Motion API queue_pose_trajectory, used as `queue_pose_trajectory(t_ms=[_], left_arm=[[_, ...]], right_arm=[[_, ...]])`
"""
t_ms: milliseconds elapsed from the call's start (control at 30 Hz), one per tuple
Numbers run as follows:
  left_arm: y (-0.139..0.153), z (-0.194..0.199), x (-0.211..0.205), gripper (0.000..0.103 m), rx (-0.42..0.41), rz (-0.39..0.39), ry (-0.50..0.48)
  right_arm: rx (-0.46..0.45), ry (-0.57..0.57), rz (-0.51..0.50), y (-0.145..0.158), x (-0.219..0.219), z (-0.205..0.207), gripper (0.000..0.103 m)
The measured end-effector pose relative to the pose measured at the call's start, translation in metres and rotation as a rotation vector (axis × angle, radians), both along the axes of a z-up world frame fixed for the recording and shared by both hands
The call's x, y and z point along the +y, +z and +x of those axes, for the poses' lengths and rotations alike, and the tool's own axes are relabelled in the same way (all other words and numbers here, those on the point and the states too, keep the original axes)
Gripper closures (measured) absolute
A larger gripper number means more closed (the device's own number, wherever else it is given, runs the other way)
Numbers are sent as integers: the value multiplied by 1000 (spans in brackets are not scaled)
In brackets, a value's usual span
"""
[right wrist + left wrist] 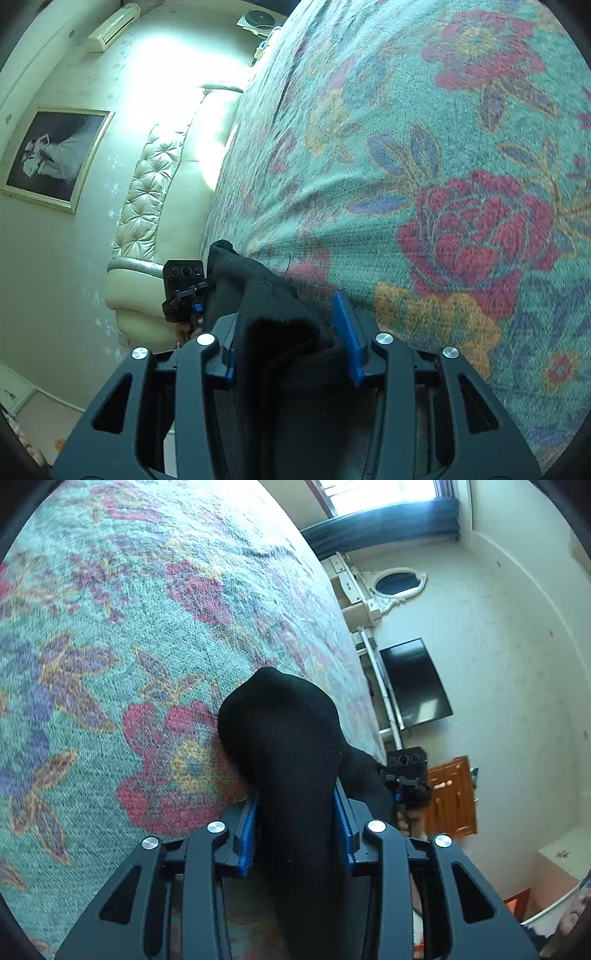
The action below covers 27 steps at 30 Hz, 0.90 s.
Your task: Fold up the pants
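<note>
Left wrist view: my left gripper (295, 827) pinches the black pants (284, 738); right gripper (290, 343) stands wider, fabric touching one finger only, both lifting an edge over the bed (147, 590) to fold.

Left claw (295, 823) clamps black cloth; right claw (291, 339) stands partly parted, angled downward

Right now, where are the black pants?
The black pants bunch between both grippers' blue pads, low centre in each wrist view, over the floral bedspread.

One black pants (284, 746), two tongs (295, 823), one floral blanket (129, 627), one television (415, 683)
</note>
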<state>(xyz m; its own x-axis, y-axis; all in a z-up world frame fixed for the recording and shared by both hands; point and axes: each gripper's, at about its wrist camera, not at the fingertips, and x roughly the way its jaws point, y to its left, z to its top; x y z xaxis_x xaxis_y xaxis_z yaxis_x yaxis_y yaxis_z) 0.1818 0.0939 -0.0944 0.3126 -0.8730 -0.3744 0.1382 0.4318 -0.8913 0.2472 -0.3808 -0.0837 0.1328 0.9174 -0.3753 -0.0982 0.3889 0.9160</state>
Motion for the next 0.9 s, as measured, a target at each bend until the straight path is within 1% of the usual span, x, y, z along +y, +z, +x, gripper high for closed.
queue_pose_trajectory(t_ms=[33, 67, 100, 133, 167, 233, 267, 333, 400, 500, 533, 567, 600, 633, 667, 700, 733, 767, 833, 900], left_arm=[[1, -4, 3, 52, -4, -35, -2], [3, -10, 5, 49, -13, -46, -5], [6, -16, 8, 43, -18, -49, -4], [7, -24, 10, 38, -15, -56, -9], [9, -32, 11, 36, -12, -60, -14], [11, -50, 12, 36, -3, -55, -20], [11, -60, 12, 36, 4, -67, -25], [8, -79, 9, 35, 29, -64, -27], [5, -97, 4, 35, 52, -81, -33], [4, -115, -9, 34, 71, -81, -48], [5, -117, -12, 31, 69, -68, -48], [7, -119, -16, 30, 60, -44, -41], [9, -119, -19, 26, 56, -36, -35], [9, -119, -21, 26, 60, -31, -28], [10, -118, -23, 26, 63, -17, -21], [10, -118, -26, 32, 60, 6, -19], [10, -117, -29, 53, 60, 40, -25], [8, -117, -31, 64, 68, 82, -27], [6, -119, -30, 70, 72, 75, -17], [14, -121, -32, 72, 56, 95, -17]], right_arm=[[10, -11, 14, 2, -6, -5, 42], [19, -20, 24, 3, -13, -12, 34], [24, -21, 30, 6, -19, -20, 30], [29, -11, 33, 7, -25, -31, 25], [34, 1, 28, 7, -29, -43, 23], [38, 26, 19, 7, -34, -70, 23], [43, 35, 20, 5, -36, -83, 23], [54, 41, 44, 3, -38, -106, 23], [68, 43, 64, 1, -33, -122, 22], [60, 24, 50, 3, -24, -130, 21], [64, 18, 49, 2, -21, -130, 21], [62, 17, 44, 3, -19, -130, 21], [60, 14, 23, 3, -17, -131, 22], [65, 8, -5, 3, -15, -131, 33], [75, 5, -29, 1, -14, -132, 51], [80, -1, -33, -2, -15, -133, 58], [85, -7, -22, -4, -18, -135, 66], [85, -14, -11, -5, -20, -137, 70], [74, -16, -5, -2, -20, -141, 72], [58, -17, -6, 5, -19, -144, 73]])
